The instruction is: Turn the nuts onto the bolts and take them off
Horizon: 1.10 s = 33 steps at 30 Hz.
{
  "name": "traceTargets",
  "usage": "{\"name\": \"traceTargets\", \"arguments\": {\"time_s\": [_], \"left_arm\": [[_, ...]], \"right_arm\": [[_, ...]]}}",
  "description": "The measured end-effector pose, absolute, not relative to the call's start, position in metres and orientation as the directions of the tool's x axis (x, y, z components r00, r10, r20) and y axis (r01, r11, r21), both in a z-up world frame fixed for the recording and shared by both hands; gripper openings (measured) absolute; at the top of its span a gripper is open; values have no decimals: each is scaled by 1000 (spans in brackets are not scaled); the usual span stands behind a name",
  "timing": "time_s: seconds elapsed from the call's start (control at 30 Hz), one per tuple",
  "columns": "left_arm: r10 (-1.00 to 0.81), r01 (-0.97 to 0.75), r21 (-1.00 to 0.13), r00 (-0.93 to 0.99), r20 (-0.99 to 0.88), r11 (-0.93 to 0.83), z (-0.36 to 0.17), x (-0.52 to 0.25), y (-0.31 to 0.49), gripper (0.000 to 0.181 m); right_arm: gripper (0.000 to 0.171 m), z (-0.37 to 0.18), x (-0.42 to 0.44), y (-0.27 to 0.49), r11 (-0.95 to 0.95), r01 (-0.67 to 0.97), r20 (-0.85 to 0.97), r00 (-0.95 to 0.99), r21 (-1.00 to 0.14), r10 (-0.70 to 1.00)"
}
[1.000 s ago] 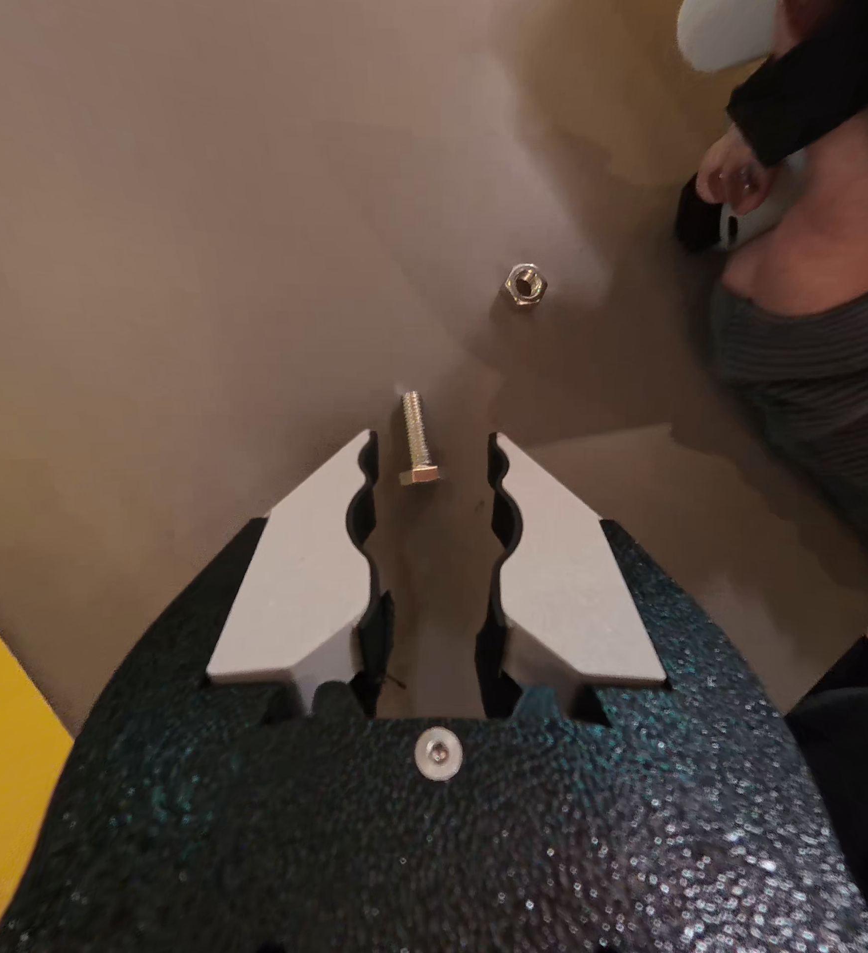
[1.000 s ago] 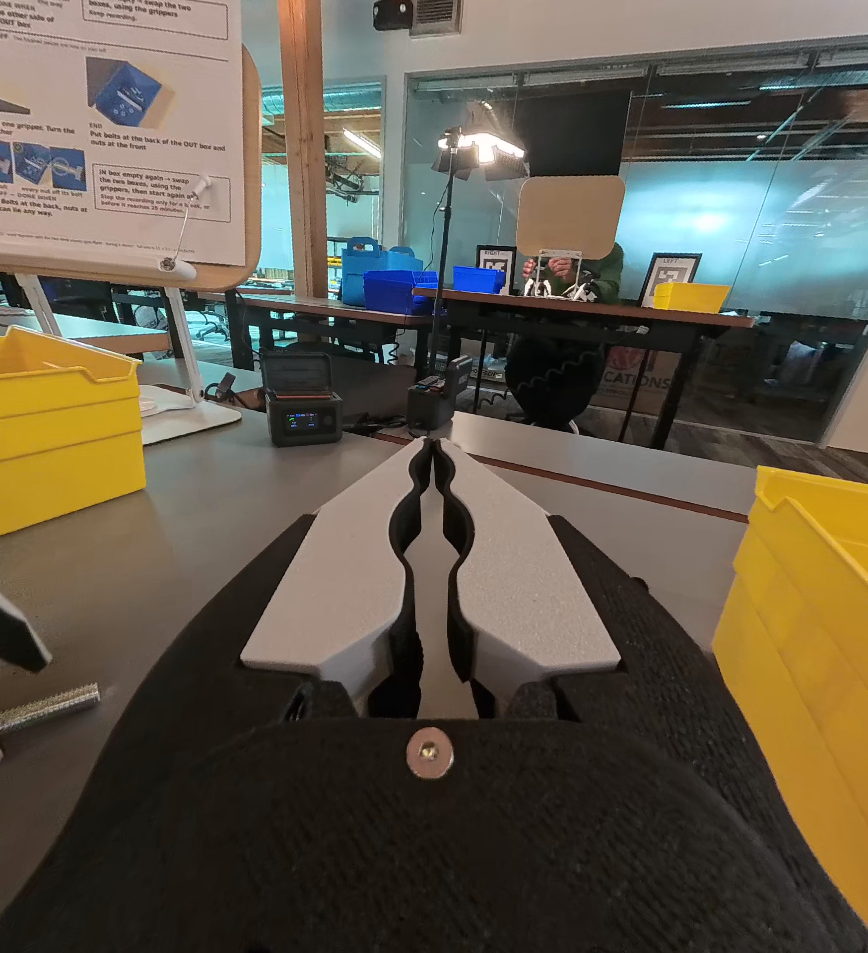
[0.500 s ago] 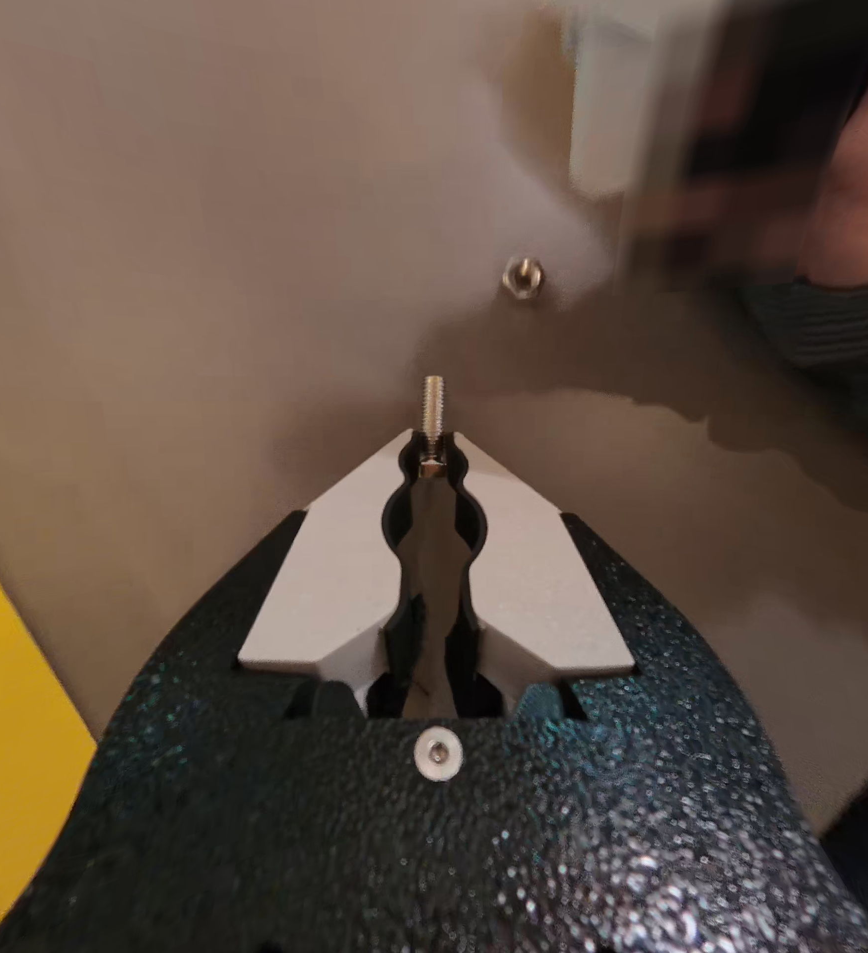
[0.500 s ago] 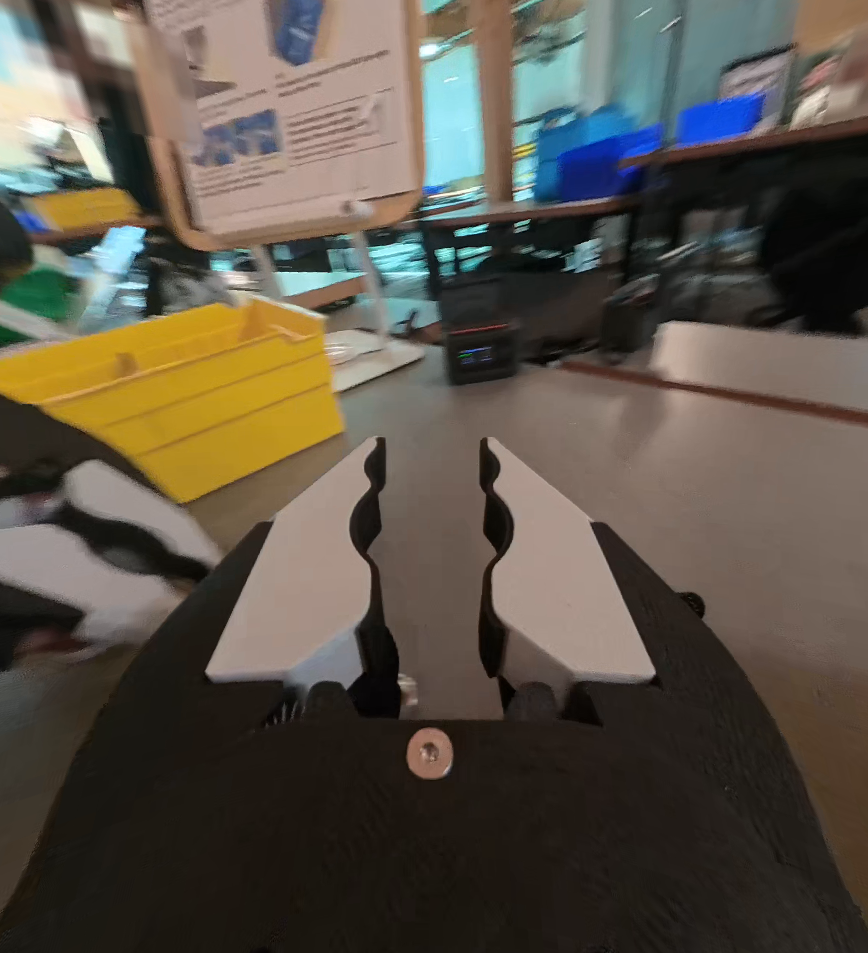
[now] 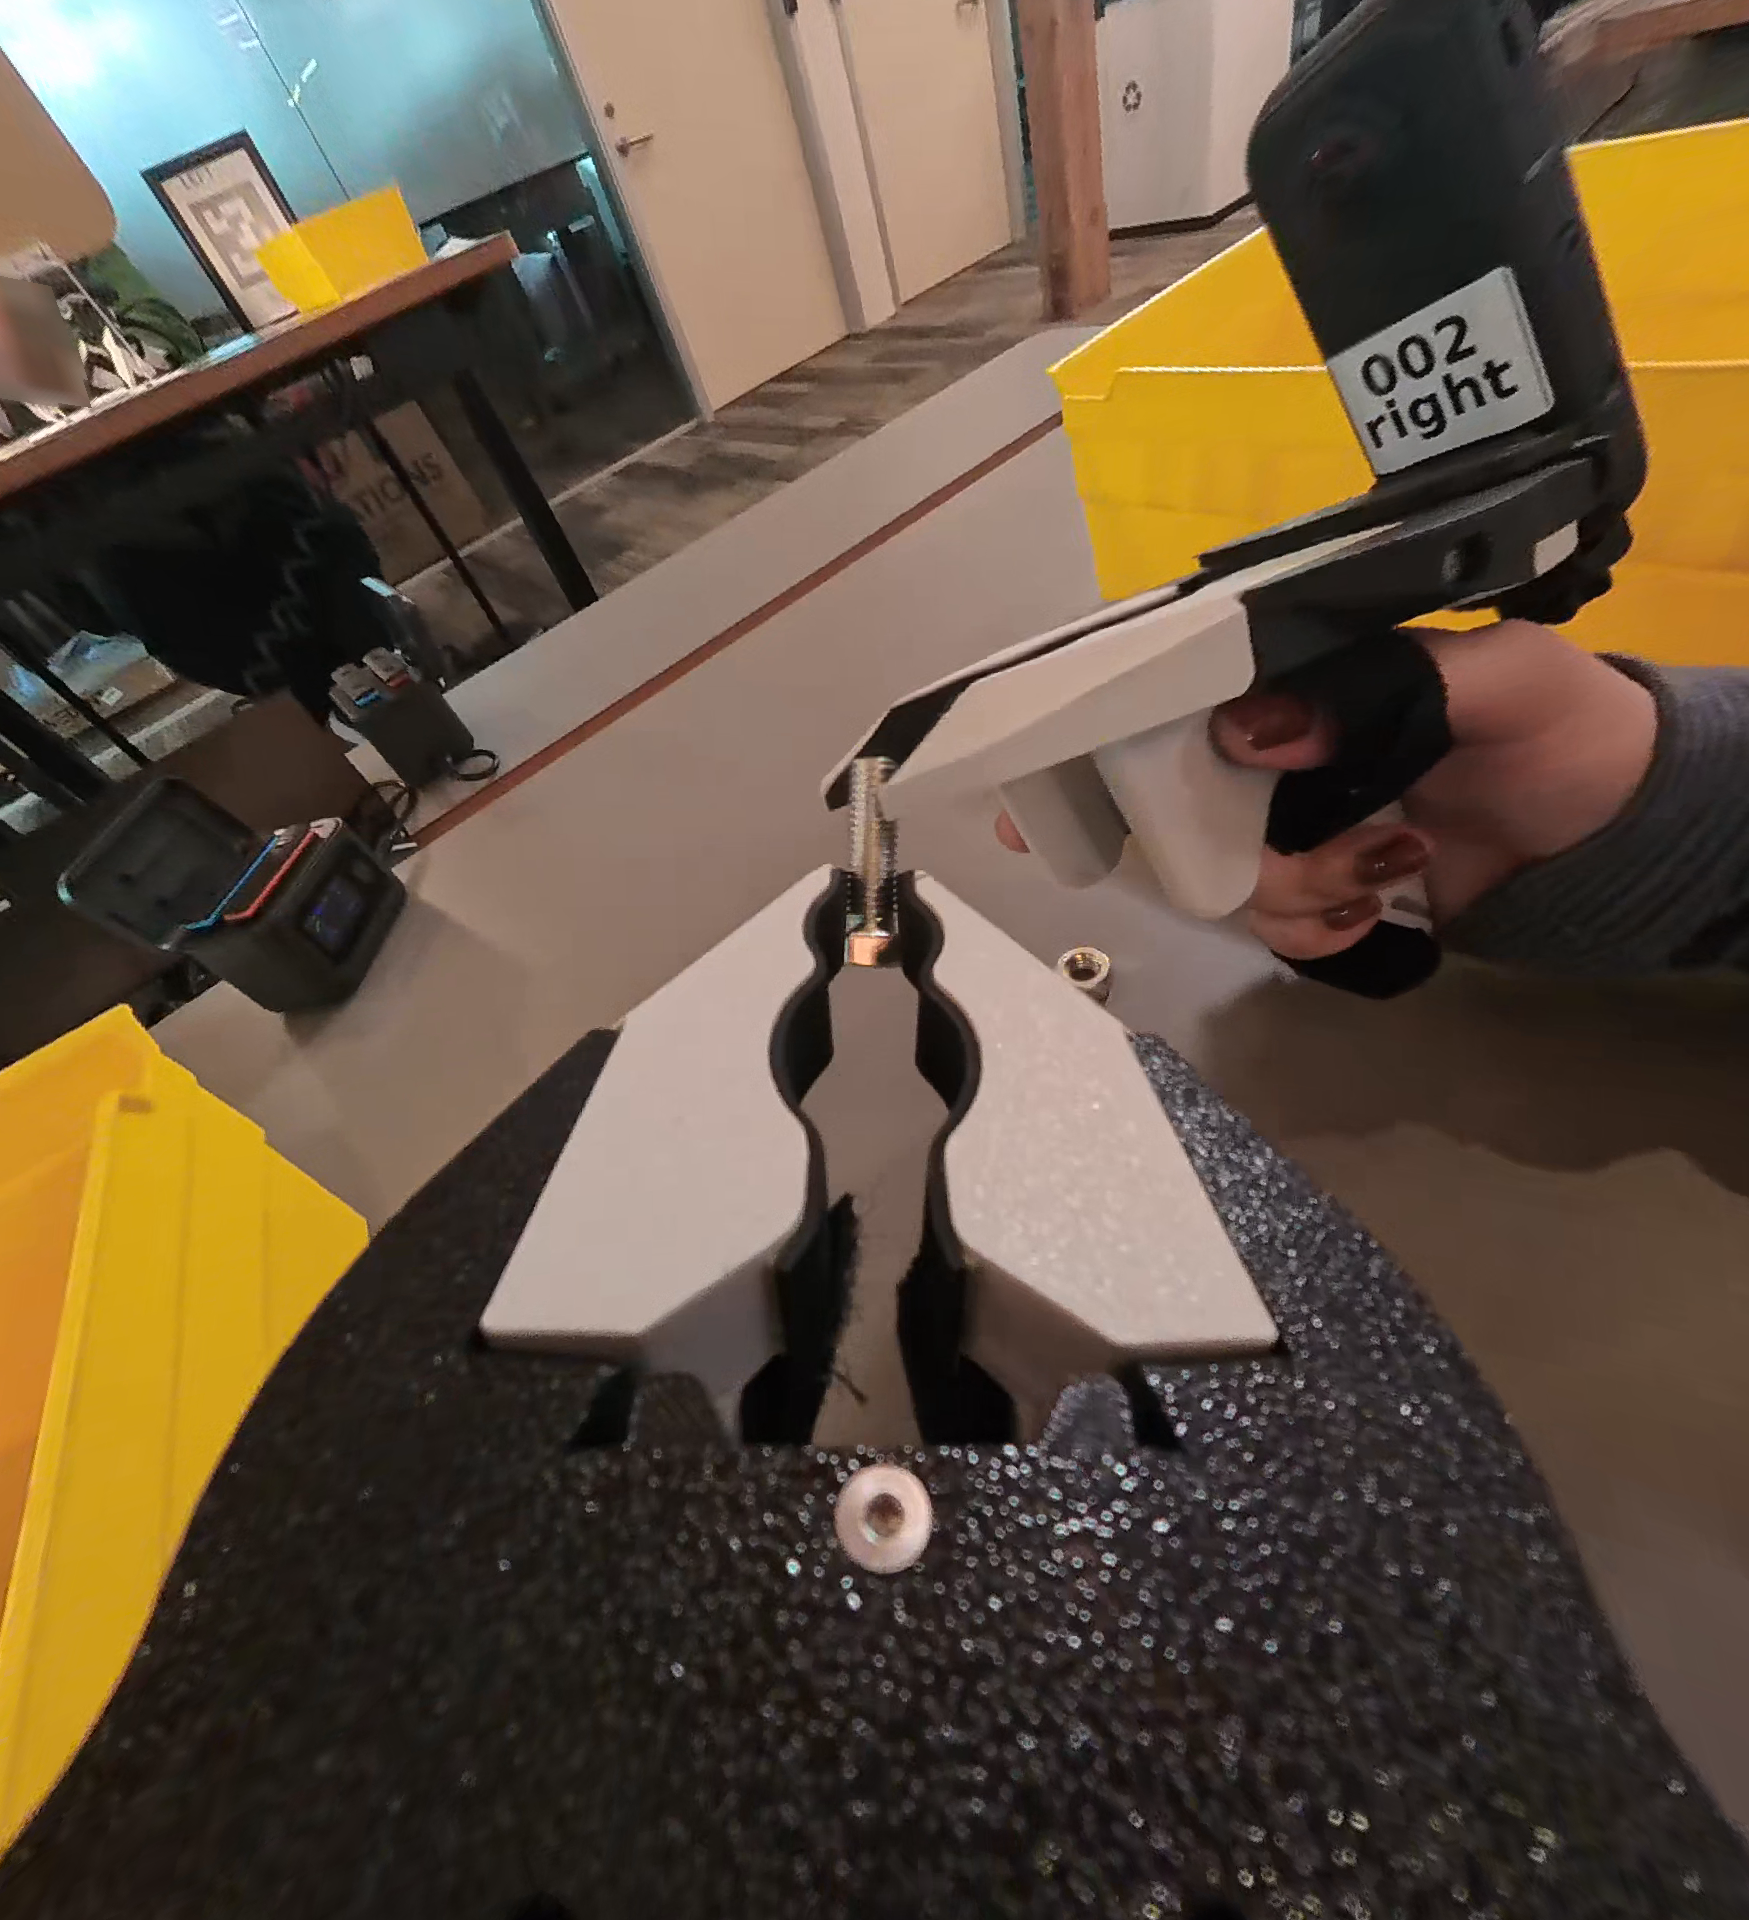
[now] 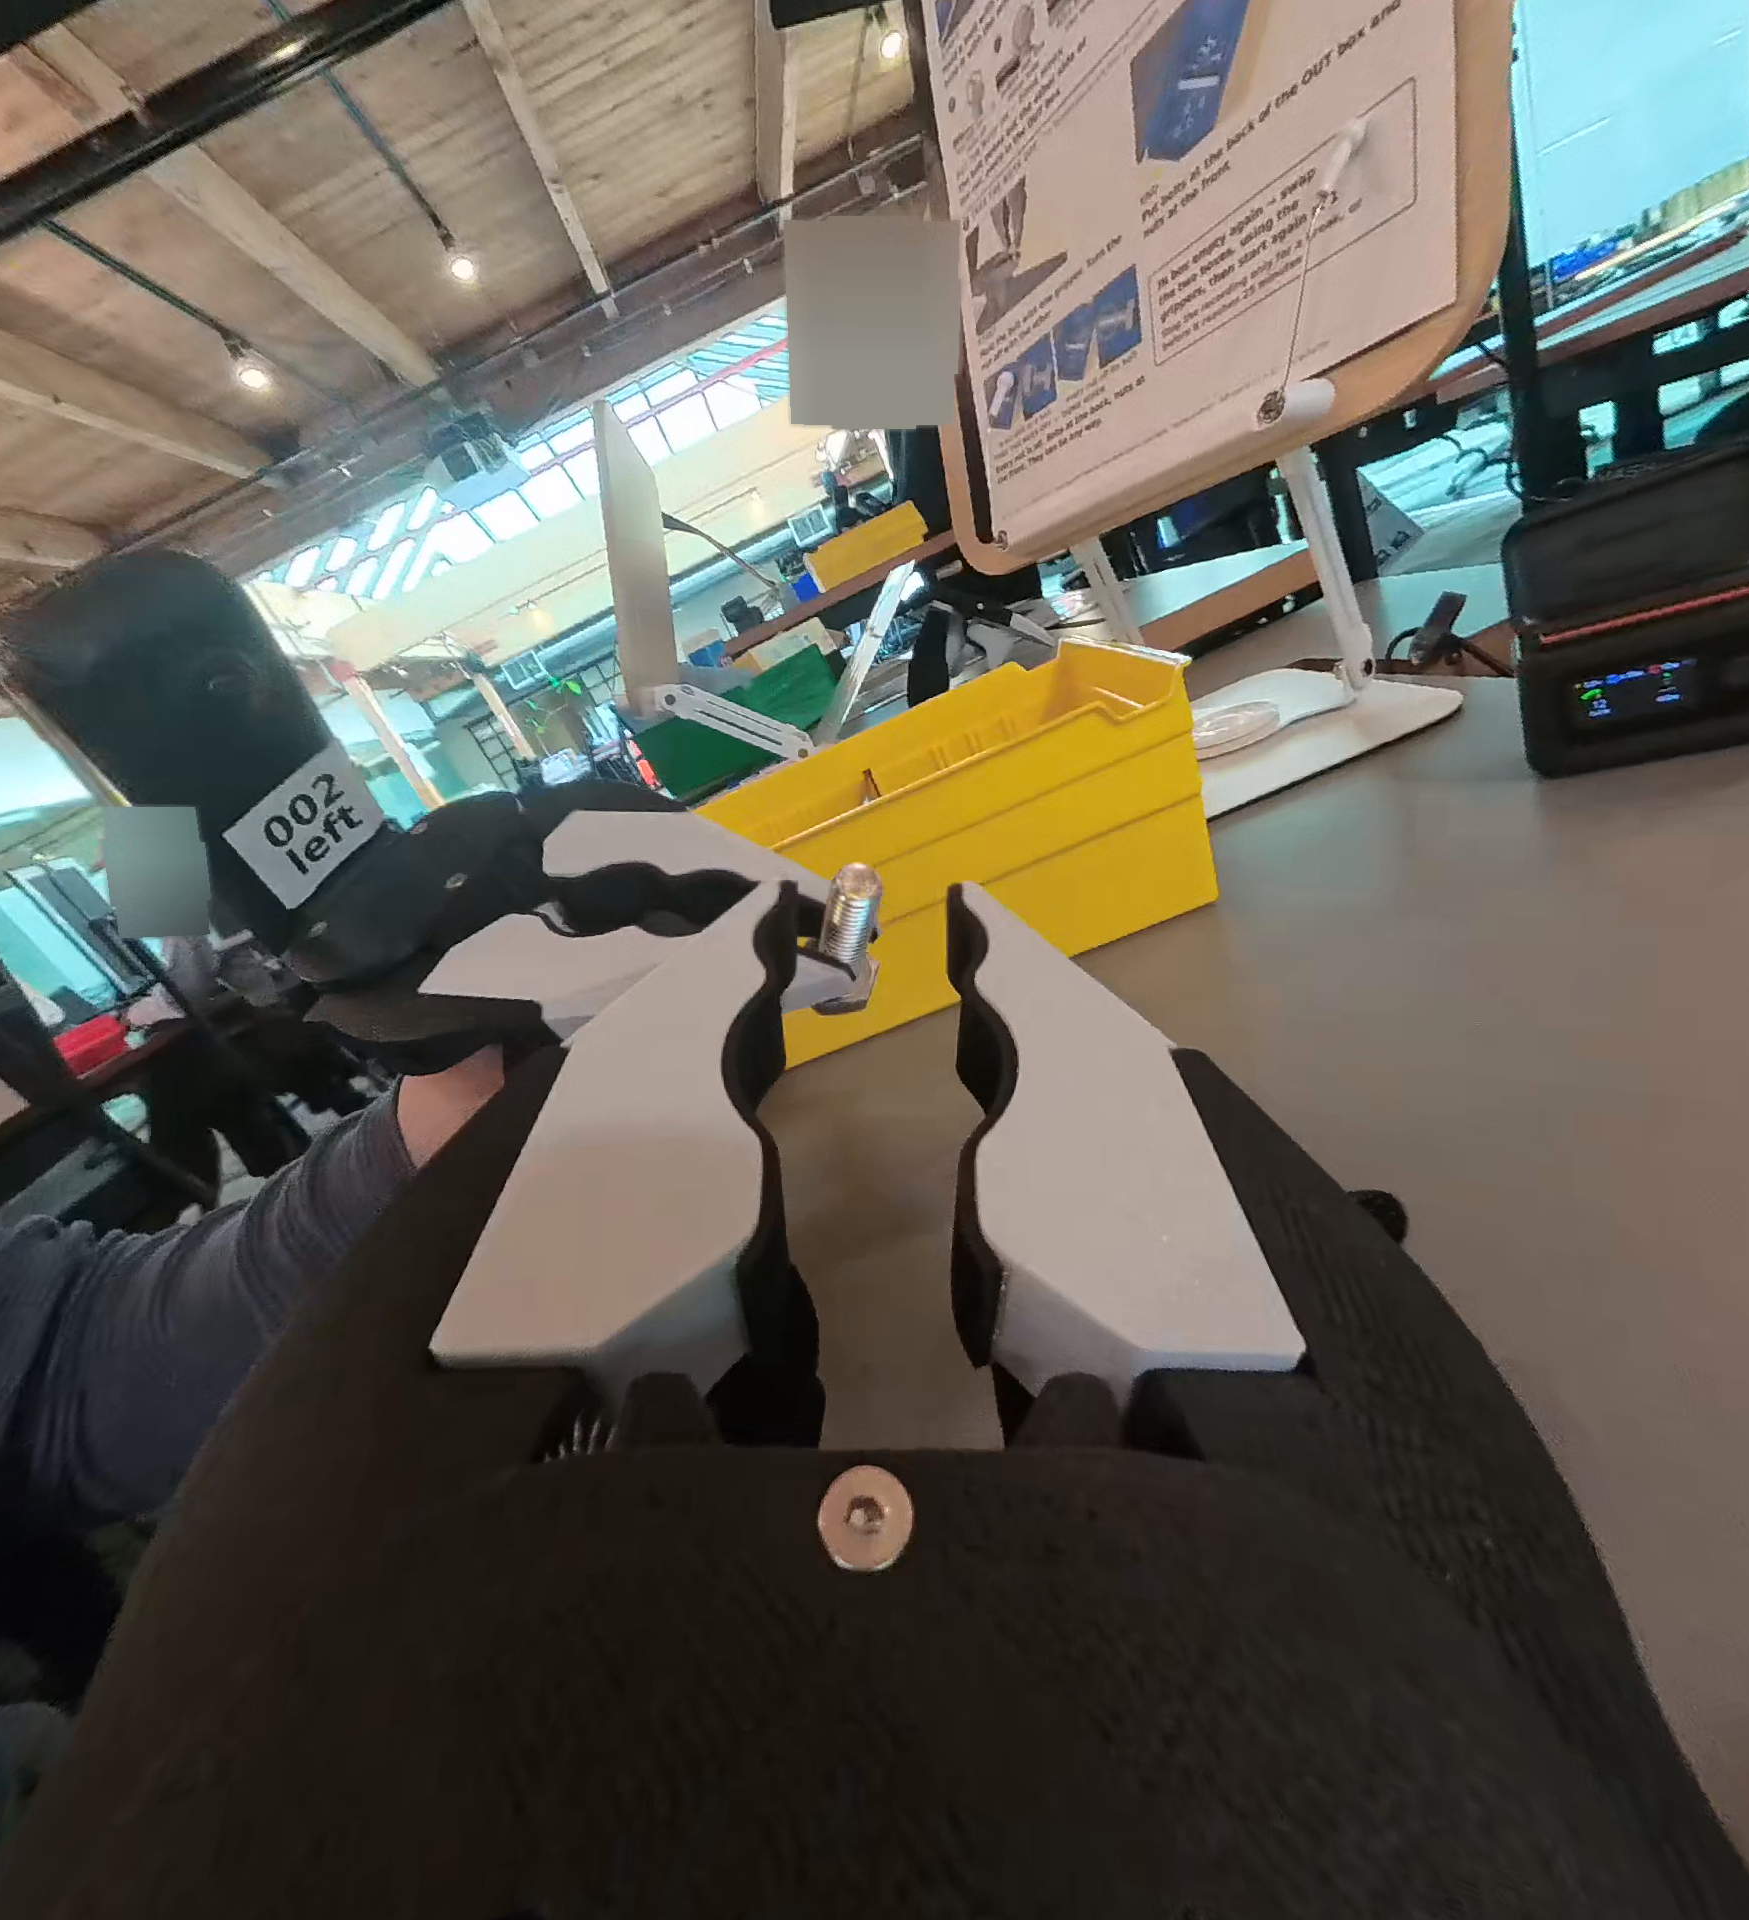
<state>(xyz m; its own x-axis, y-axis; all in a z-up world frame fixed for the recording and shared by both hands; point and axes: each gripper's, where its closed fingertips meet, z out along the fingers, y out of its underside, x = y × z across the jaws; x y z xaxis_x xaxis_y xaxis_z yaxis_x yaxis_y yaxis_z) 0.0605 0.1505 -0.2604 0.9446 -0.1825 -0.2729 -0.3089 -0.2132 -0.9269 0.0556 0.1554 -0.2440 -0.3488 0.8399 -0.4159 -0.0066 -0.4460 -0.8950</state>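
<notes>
My left gripper (image 5: 872, 885) is shut on a silver bolt (image 5: 870, 831), gripping it just ahead of the head, with the thread pointing away from me and held above the grey table (image 5: 1472, 1299). My right gripper (image 6: 865, 914) is open, and the bolt's threaded end (image 6: 847, 920) stands between its fingertips without being gripped. In the left wrist view the right gripper (image 5: 865, 774) comes in from the right over the bolt's tip. A loose nut (image 5: 1086, 968) lies on the table just right of my left fingertips. The left gripper (image 6: 818, 982) enters the right wrist view from the left.
A yellow bin (image 5: 70, 1299) stands on the left and another (image 5: 1213, 436) at the back right. The left one also shows in the right wrist view (image 6: 1005, 821). A black case with a small screen (image 6: 1670, 665) and an instruction board on a stand (image 6: 1213, 260) are at the table's far side. Less than 4 cm separates the two grippers' tips.
My left gripper has shut on the bolt and lifted it off the table, tilting up. My right gripper has opened and swung left, coming around the bolt's threaded end.
</notes>
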Motion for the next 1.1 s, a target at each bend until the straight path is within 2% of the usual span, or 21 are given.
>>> {"name": "traceTargets", "arguments": {"time_s": [0.17, 0.27, 0.3, 0.4, 0.53, 0.63, 0.77, 0.93, 1.1], "left_arm": [[-185, -307, -929, 945, -271, -205, -259, 64, 150, 8], [-226, -246, -945, 954, -197, -213, -260, 69, 147, 8], [-264, -207, -951, 954, -144, -228, -262, 73, 145, 10], [-363, -62, -956, 931, 49, -288, -268, 86, 134, 34], [-395, 11, -961, 910, 124, -277, -269, 88, 123, 37], [-430, 6, -960, 893, 131, -281, -272, 92, 117, 32], [-562, 35, -944, 796, 224, -328, -272, 113, 106, 24], [-606, 42, -932, 749, 268, -360, -273, 119, 99, 19], [-673, 87, -927, 663, 327, -364, -264, 129, 89, 23]], "right_arm": [[8, -240, 59, 150, -464, -12, -420, -405, -886, 812], [8, -240, 61, 145, -377, -5, -342, -411, -926, 845], [8, -242, 63, 143, -327, 3, -299, -413, -945, 860], [8, -244, 70, 133, -225, 26, -211, -458, -974, 864], [7, -240, 79, 121, -206, 25, -187, -538, -978, 822], [7, -241, 83, 111, -184, 38, -171, -589, -982, 790], [8, -237, 93, 98, -198, 45, -177, -672, -979, 719], [7, -232, 99, 93, -226, 43, -188, -714, -973, 674], [7, -226, 108, 88, -253, 44, -197, -759, -966, 620]]}}
